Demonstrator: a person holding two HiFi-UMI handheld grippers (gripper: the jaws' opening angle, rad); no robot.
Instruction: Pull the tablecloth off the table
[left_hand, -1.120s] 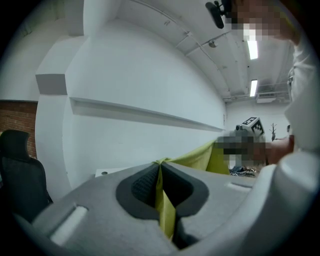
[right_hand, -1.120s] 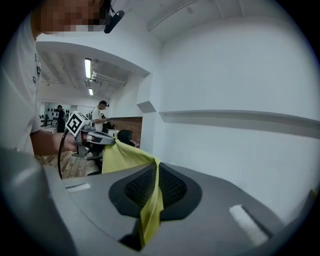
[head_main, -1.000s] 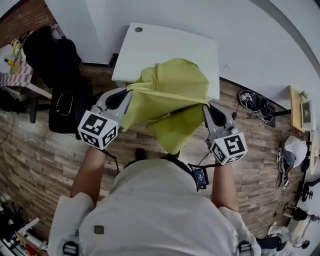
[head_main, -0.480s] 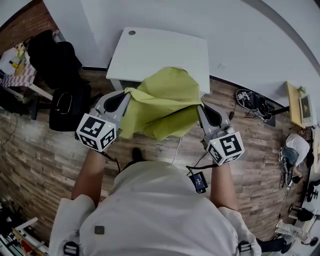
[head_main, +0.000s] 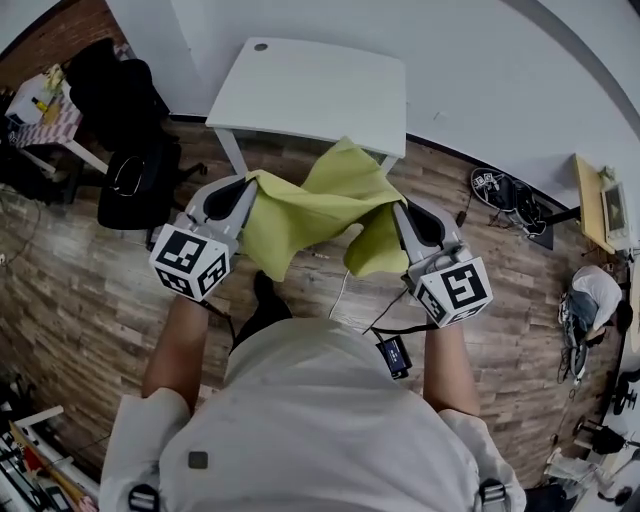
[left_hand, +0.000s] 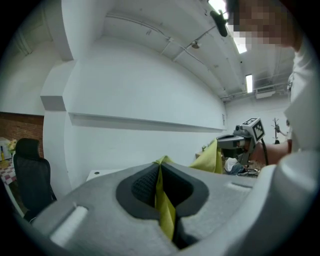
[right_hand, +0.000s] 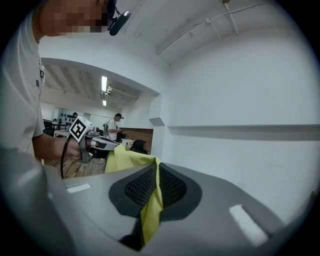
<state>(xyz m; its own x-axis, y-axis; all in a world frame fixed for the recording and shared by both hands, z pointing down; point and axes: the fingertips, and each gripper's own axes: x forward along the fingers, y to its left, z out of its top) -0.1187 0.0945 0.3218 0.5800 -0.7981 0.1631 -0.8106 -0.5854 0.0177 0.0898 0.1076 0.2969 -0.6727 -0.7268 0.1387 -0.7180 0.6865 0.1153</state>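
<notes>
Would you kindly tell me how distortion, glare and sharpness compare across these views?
Head view: fisheye bends the floor boards; even light, tablecloth sharp. Left gripper view: black round border, ceiling lamp glares. Right gripper view: same border, wall evenly lit.

The worktop (head_main: 310, 90) stands ahead of you against the white wall (head_main: 480, 80). The black office chair (head_main: 135, 185) crowds its left corner, near your left gripper (head_main: 248, 182). The tablecloth (head_main: 310, 205) hangs stretched between both grippers and fills the gap in front of you. Right of your right gripper (head_main: 398, 208), the wood floor (head_main: 470, 260) gives passing room as far as the shoes (head_main: 505, 195).
</notes>
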